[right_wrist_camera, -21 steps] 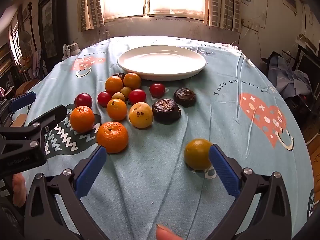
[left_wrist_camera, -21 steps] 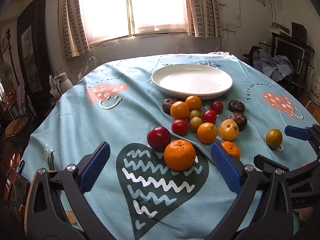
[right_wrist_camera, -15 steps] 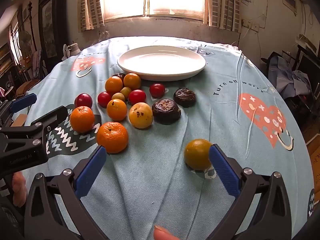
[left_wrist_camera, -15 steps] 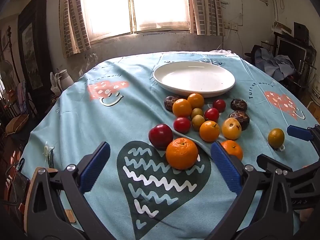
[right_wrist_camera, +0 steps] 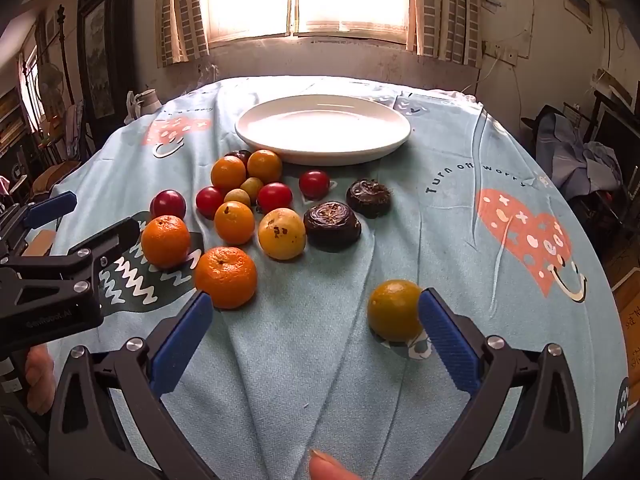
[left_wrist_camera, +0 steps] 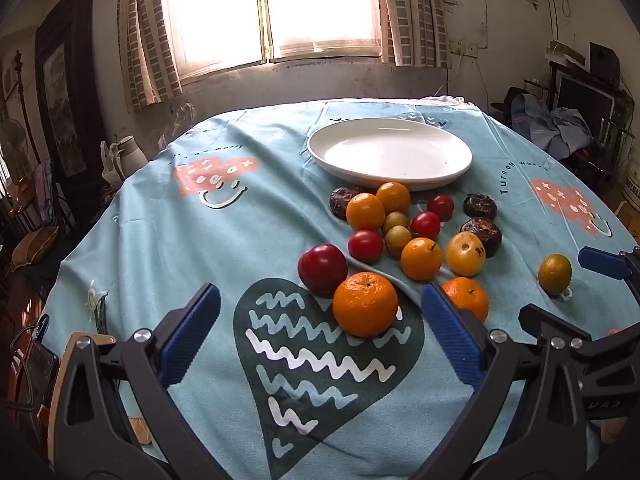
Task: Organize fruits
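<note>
Both tools hang spread wide and empty over the near edge of the table (right_wrist_camera: 320, 360): the left tool (left_wrist_camera: 320, 330), the right tool (right_wrist_camera: 316, 330). Just beyond them lie loose fruits (right_wrist_camera: 280, 232), with one greenish orange (right_wrist_camera: 394, 310) apart. Farther back sits a white plate (right_wrist_camera: 322, 128).

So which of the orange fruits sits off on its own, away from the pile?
The greenish-orange citrus, alone on the cloth beside the right gripper's blue pad. The other orange fruits cluster together below the white plate.
</note>
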The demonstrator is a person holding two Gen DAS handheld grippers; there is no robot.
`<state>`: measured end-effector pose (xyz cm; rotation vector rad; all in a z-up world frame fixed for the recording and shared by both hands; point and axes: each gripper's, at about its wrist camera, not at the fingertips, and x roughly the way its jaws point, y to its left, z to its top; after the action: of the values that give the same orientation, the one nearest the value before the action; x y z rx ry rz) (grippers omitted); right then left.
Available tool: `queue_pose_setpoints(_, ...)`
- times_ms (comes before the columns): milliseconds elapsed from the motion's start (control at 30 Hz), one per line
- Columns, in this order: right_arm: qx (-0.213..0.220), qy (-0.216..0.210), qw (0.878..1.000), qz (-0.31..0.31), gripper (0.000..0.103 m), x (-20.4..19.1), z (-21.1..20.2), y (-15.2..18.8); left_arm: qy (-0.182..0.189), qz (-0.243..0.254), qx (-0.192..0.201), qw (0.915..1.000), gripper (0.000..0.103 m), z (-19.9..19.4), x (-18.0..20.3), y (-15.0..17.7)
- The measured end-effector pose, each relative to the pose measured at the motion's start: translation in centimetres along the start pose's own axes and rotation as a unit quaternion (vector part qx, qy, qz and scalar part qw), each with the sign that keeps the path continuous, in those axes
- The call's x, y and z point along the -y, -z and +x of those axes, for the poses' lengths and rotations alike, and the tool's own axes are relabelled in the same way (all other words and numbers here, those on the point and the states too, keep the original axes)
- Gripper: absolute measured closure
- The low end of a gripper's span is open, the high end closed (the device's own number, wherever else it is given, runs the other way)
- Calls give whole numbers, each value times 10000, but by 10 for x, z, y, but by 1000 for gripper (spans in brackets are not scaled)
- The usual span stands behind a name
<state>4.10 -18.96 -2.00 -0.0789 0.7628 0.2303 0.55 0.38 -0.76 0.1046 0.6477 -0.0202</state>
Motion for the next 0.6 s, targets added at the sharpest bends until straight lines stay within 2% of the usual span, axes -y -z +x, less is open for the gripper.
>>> queue_pose_setpoints(600,36,-14,10000,-1,1,0,-2,0,2,8,-32,10000,2,2,1,1)
